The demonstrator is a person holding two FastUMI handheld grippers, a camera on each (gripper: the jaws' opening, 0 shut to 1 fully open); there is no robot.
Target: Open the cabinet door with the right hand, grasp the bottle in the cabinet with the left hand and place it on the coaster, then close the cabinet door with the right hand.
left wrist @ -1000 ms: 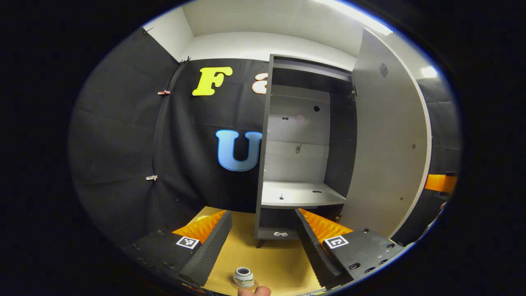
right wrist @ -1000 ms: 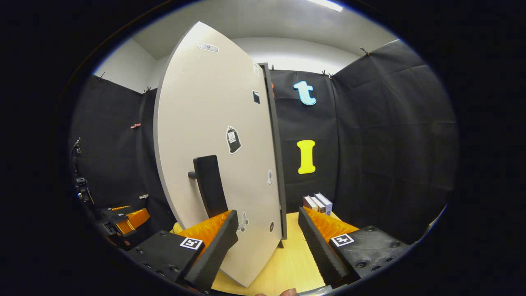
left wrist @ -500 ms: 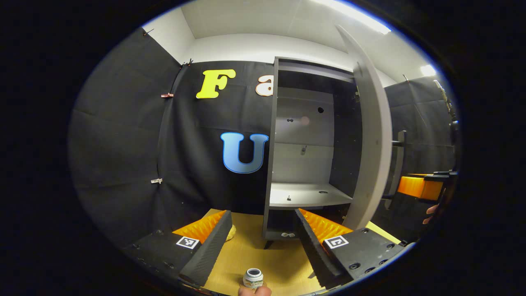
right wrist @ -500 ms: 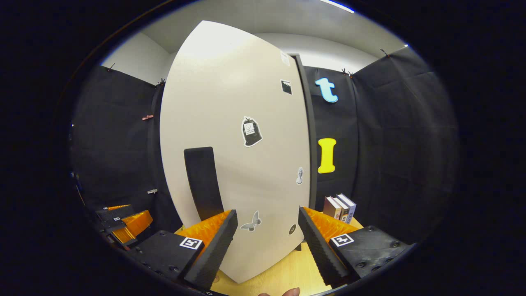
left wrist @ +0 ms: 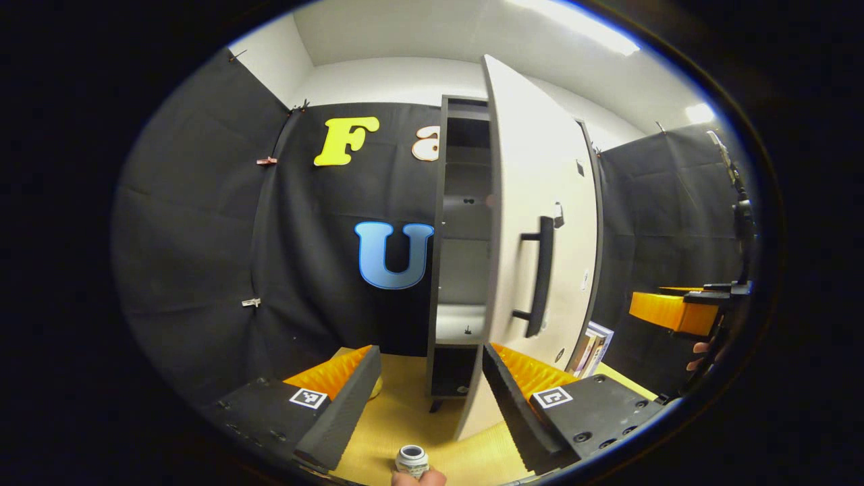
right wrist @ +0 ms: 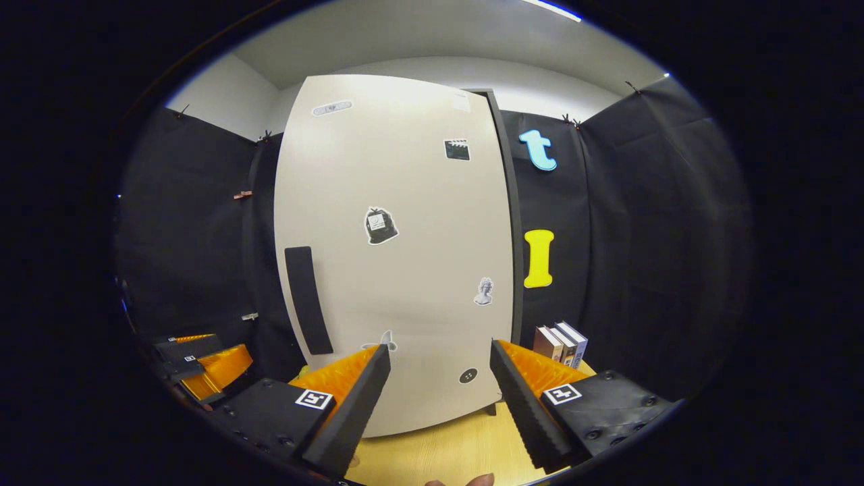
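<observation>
Left gripper view: the left claw [left wrist: 426,385] is released, its two fingers spread wide with nothing between them, held above the wooden tabletop [left wrist: 398,418]. The bottle [left wrist: 412,460] stands upright on the tabletop directly below the gap between the fingers, at the lower edge of the view, its open mouth facing up; the coaster cannot be made out beneath it. Ahead of the claw stands the cabinet [left wrist: 440,223], its door [left wrist: 533,223] nearly shut, leaving a narrow opening through which a pale shelf [left wrist: 460,322] is visible. A dark bar handle [left wrist: 540,277] sits on the door's outer face. Far to the right, the right claw [left wrist: 675,310] appears, held by a hand [left wrist: 702,354].

Right gripper view: the right claw [right wrist: 437,385] is likewise released, fingers apart and empty, pointed at the door's outer face [right wrist: 398,243], which carries several stickers. The handle [right wrist: 308,300] lies to the left of the claw. Books [right wrist: 560,343] stand to the right beside the cabinet. The left claw [right wrist: 202,364] shows at lower left.
</observation>
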